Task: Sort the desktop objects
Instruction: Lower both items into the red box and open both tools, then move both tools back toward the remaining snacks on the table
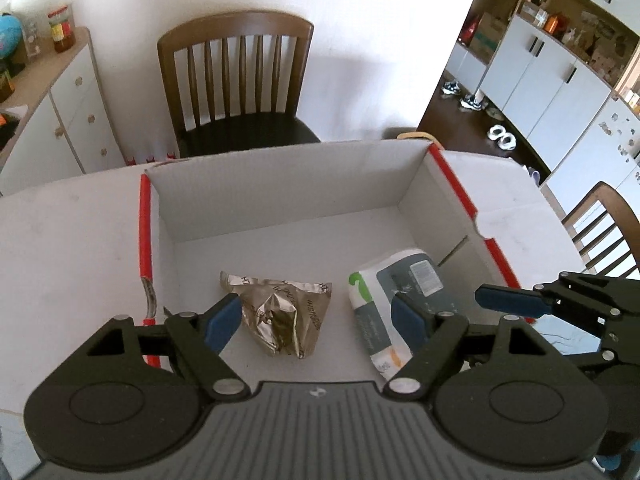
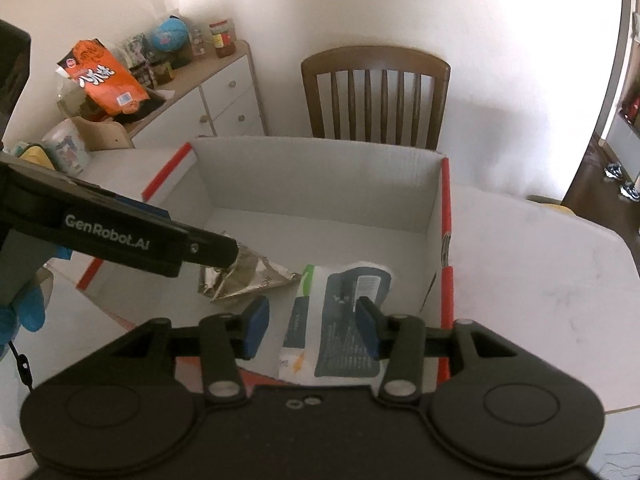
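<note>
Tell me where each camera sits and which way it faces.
Left wrist: on the left gripper, over the near edge of the box, facing the chair; the right gripper shows at its right.
Right wrist: on the right gripper, looking into the box; the left gripper and a blue-gloved hand show at left.
Shared: box, foil wrapper, white and grey packet, chair.

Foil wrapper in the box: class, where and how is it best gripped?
Probably the raised crumpled middle of the foil wrapper, from above: it lies flat on the box floor, its thin edges offering little, and the walls block side approaches.
</note>
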Demonstrator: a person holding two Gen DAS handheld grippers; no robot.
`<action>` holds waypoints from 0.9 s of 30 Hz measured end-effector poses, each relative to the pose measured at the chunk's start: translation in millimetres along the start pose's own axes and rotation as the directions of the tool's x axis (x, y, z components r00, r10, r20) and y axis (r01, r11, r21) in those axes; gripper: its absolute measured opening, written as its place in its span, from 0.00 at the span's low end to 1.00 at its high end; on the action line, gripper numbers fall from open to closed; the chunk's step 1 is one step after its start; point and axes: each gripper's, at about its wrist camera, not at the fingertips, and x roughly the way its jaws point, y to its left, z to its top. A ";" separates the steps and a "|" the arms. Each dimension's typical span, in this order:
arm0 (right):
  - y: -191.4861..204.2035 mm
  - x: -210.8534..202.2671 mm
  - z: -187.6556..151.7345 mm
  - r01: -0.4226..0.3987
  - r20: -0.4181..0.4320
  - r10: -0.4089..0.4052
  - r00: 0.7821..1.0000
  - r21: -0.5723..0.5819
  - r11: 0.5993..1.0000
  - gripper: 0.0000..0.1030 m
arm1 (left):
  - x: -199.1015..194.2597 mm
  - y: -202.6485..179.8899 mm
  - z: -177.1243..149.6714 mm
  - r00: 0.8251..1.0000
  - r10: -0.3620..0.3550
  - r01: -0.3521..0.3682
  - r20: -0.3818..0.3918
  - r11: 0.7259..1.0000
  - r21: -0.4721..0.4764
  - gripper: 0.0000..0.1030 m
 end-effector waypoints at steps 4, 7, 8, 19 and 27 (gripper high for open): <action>0.4 -13.4 -3.5 -0.010 0.007 0.010 1.000 -0.010 1.000 0.46 | -19.3 -5.7 -6.1 1.000 0.003 -0.003 0.020 1.000 0.002 0.79; 3.5 -22.3 -5.5 -0.021 0.012 0.022 1.000 -0.016 1.000 0.46 | -31.8 -10.0 -11.3 0.999 0.004 -0.004 0.037 1.000 0.002 0.79; 5.1 -26.0 -6.5 -0.024 0.013 0.024 1.000 -0.022 0.999 0.46 | -36.5 -10.9 -13.3 0.999 0.003 -0.003 0.043 1.000 0.003 0.79; 16.9 -65.5 -17.0 -0.068 0.038 0.070 0.997 -0.067 0.995 0.46 | -86.6 -25.3 -42.0 0.994 -0.015 0.014 0.111 1.000 0.017 0.79; 26.0 -94.5 -39.1 -0.067 0.047 0.070 0.996 -0.053 0.996 0.47 | -120.2 -26.5 -70.7 0.986 -0.067 0.060 0.152 0.997 0.050 0.79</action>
